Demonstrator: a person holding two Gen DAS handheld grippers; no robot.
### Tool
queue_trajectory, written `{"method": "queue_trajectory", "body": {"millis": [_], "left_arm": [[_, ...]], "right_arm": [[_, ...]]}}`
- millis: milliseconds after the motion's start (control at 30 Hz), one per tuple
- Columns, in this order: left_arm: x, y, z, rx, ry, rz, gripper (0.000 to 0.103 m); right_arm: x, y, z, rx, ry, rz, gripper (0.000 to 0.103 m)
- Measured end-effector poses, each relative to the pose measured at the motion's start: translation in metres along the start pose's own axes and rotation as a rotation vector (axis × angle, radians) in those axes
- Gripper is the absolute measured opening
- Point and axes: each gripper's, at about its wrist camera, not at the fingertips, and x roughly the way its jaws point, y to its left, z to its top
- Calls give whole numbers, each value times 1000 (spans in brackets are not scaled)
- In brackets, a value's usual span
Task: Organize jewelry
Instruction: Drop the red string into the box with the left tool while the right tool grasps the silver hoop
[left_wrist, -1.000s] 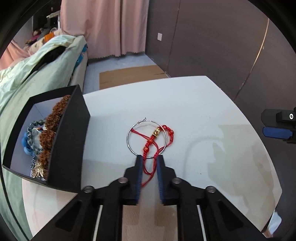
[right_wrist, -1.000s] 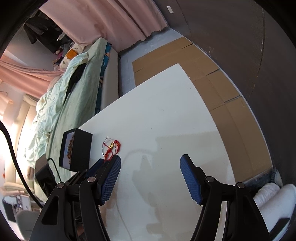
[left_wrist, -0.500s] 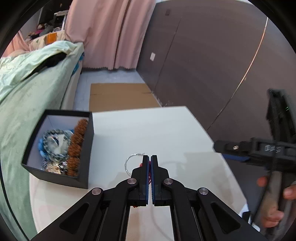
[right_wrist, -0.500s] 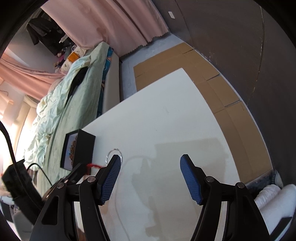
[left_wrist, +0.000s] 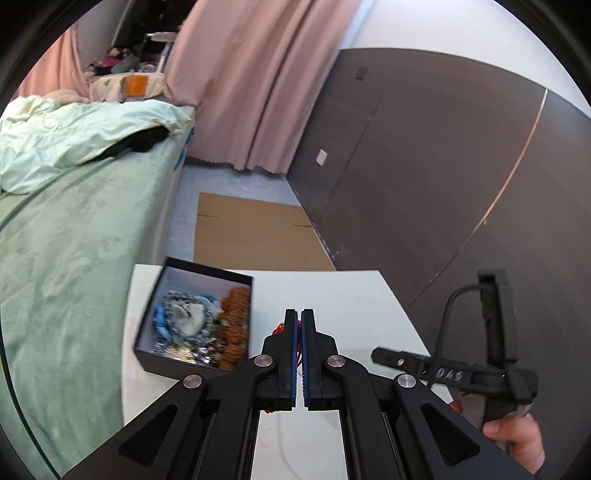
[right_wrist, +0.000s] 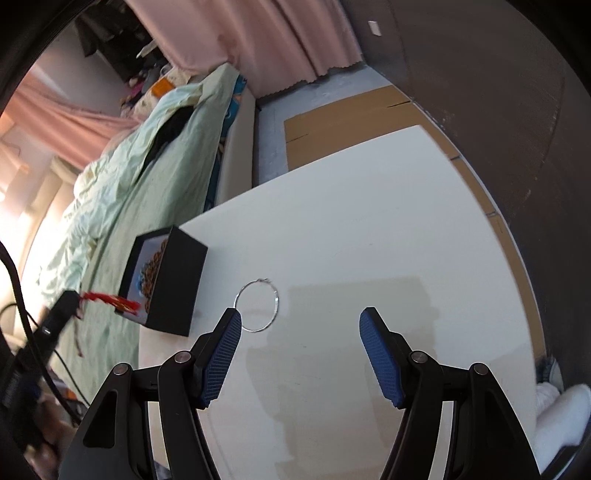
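Left gripper (left_wrist: 299, 325) jaws clenched on red cord bracelet (right_wrist: 110, 300) near black box (right_wrist: 173, 284); right gripper (right_wrist: 300, 323) released; dangling cord may snag the rim.

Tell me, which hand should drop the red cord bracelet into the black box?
Probably the left. The left gripper is shut on the red cord bracelet beside the black box, while the right gripper hangs open near the silver hoop.
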Motion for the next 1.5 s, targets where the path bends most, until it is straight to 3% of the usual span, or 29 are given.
{"method": "queue_trajectory", "body": {"millis": [267, 400, 533, 633, 967, 1033, 1100, 1133, 1333, 1500], "left_arm": [[-7, 29, 8, -55, -14, 9, 1], [-3, 41, 10, -87, -8, 11, 1], [1, 50, 12, -112, 2, 13, 1], [5, 56, 14, -125, 10, 14, 1], [23, 72, 22, -167, 37, 22, 1], [26, 76, 23, -181, 44, 26, 1], [28, 80, 25, -197, 43, 31, 1], [30, 82, 25, -206, 44, 36, 1], [42, 95, 26, -283, 104, 53, 2], [41, 93, 24, -289, 130, 59, 4]], "right_arm": [[18, 19, 3, -78, -22, -30, 66], [29, 27, 6, -112, -6, -35, 57], [41, 33, 8, -137, 7, -63, 55], [51, 34, 8, -147, 38, -75, 47], [70, 64, 6, -361, 46, -241, 46], [70, 67, 6, -386, 39, -253, 38], [69, 69, 6, -409, 44, -244, 18], [70, 70, 6, -415, 47, -245, 12], [66, 57, 14, -359, 61, -201, 5], [50, 35, 22, -241, 41, -102, 4]]}}
